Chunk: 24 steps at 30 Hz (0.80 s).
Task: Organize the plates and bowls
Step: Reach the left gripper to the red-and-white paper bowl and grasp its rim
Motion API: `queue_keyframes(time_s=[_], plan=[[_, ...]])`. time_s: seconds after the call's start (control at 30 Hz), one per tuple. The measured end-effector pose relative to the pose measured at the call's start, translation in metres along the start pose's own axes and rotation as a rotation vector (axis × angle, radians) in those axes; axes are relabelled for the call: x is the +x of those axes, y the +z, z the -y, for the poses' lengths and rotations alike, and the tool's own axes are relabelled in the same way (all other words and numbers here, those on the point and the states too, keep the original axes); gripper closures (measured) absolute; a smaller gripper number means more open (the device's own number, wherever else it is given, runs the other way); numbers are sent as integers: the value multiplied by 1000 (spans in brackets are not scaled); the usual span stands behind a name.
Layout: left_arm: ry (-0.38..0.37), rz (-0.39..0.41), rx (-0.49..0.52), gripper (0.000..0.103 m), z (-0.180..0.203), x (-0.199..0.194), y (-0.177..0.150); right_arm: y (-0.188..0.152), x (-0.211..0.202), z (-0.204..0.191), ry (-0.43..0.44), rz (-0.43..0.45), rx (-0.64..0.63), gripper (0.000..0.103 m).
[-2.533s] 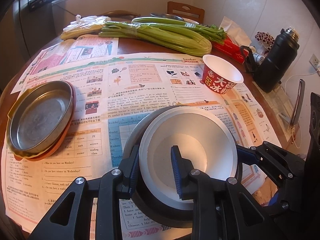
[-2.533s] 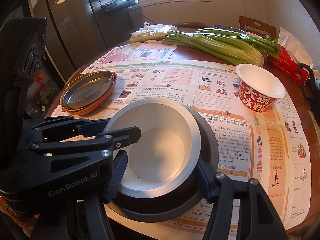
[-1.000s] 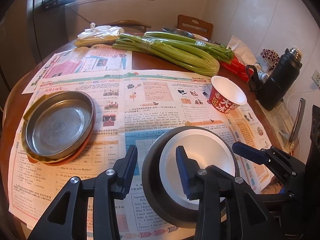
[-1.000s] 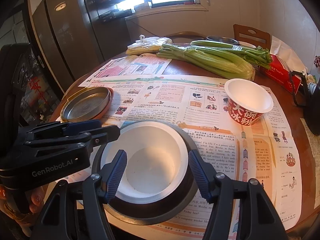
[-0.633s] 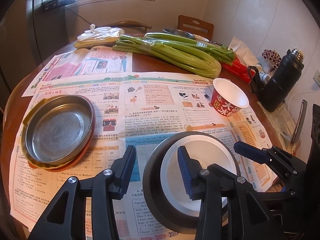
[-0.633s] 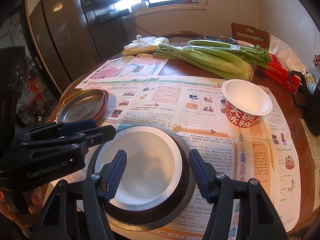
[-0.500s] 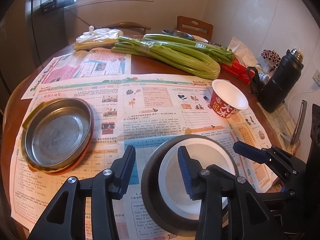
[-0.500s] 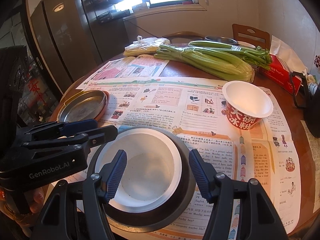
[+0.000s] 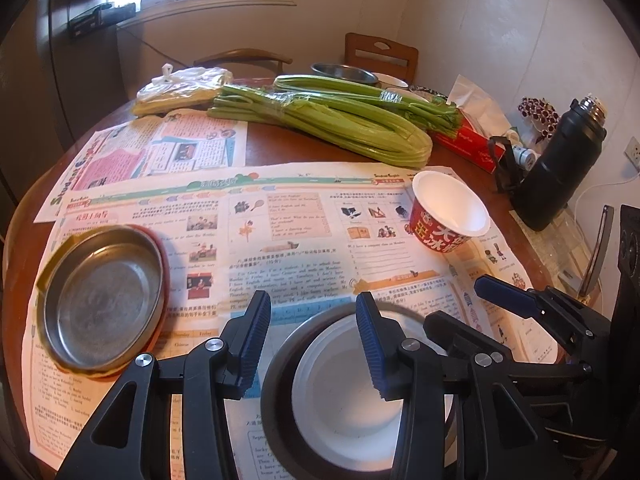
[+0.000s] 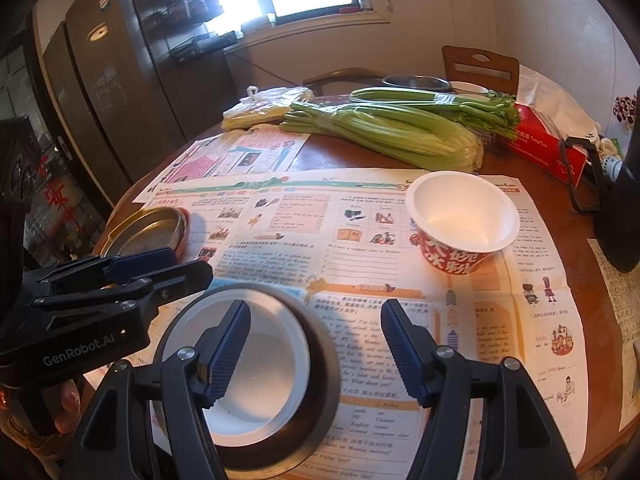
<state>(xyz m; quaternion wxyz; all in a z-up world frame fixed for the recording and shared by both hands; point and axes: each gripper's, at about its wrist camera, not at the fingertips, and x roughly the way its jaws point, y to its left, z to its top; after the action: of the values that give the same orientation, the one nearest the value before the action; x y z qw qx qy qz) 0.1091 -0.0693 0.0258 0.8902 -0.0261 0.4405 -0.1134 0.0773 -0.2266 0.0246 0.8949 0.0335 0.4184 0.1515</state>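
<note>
A white bowl [image 9: 340, 400] sits nested inside a dark grey bowl [image 9: 280, 364] on the newspaper at the table's near edge. My left gripper [image 9: 312, 344] hovers over its left rim, open, one finger outside the bowls and one above the white bowl, neither touching. From the right wrist view, the white bowl [image 10: 256, 372] lies under my right gripper [image 10: 316, 344], whose jaws are opening; no pad presses on it. A metal plate [image 9: 100, 300] rests on an orange plate at the left. A red paper bowl [image 9: 450, 216] stands upright at the right.
Celery bunches [image 9: 320, 120] and a plastic bag [image 9: 180, 88] lie across the back of the round table. A red tissue box [image 9: 468, 140] and a black flask [image 9: 560, 176] stand at the right. Newspaper [image 9: 280, 220] covers the middle. A metal bowl [image 9: 344, 72] sits far back.
My left gripper let go of the nested bowls' rim. Both grippers drew back and rose a little, with jaws wider. The bowls stay on the newspaper.
</note>
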Motion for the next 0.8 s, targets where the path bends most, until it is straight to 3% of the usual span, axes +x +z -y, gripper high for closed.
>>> queue_keyframes(time_s=[0.8], plan=[[-70, -17, 67, 57, 53, 42, 67, 36, -8, 97, -133, 55, 176, 31]])
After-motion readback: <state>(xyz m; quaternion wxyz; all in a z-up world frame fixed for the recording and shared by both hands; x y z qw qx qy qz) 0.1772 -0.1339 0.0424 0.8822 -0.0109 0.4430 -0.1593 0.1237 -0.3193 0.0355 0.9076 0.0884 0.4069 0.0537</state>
